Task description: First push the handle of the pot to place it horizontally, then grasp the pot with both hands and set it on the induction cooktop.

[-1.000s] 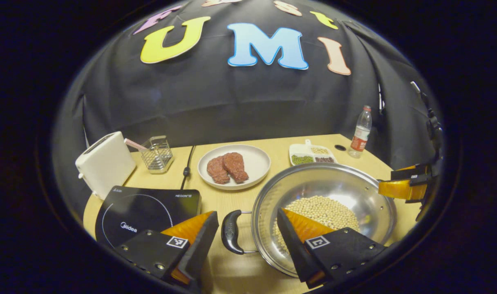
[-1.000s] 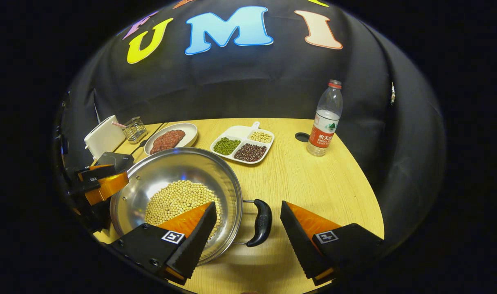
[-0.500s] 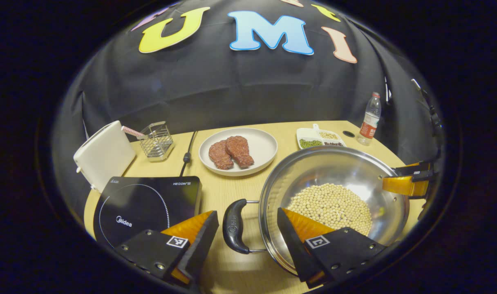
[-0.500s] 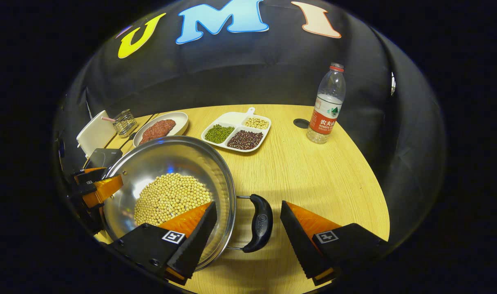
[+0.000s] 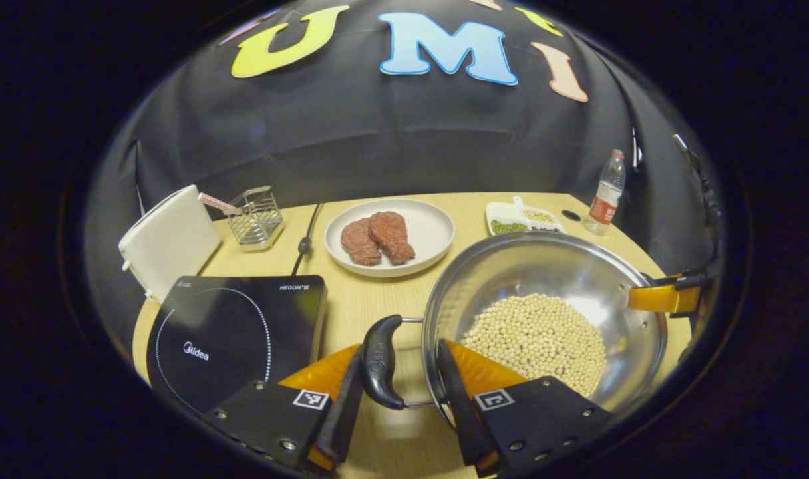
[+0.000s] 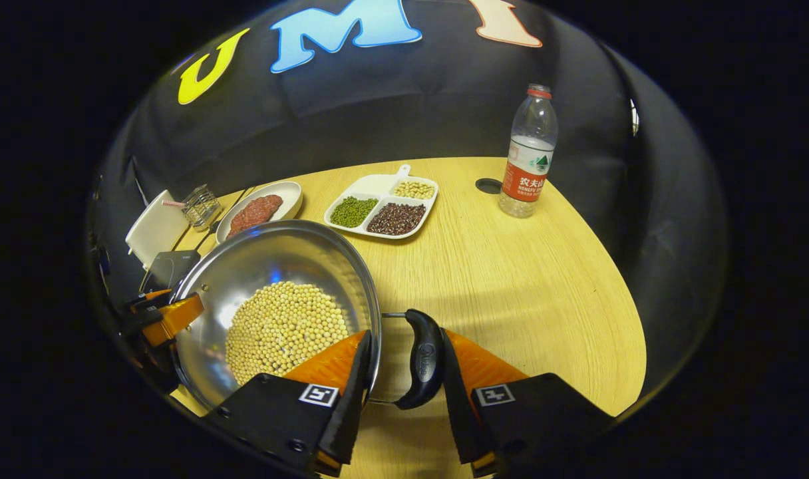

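In the left gripper view, a white toaster stands at 9 o'clock on the tabletop, with a wire basket just beside it. The black induction cooktop lies at 8 o'clock. The left hand-held gripper has closed in around the pot's left handle: one finger presses the handle's outer face, the other stands at the pot's wall, though real contact there is hard to judge. A plate of raw meat patties sits at 12 o'clock. The steel pot, holding soybeans, rests on the tabletop to the right of the cooktop, not on it.

In the right gripper view, the pot lies at 9 o'clock. The right hand-held gripper is closed on the pot's right handle, one finger on each side. A divided dish of beans sits at 12 o'clock and a water bottle at 1 o'clock.
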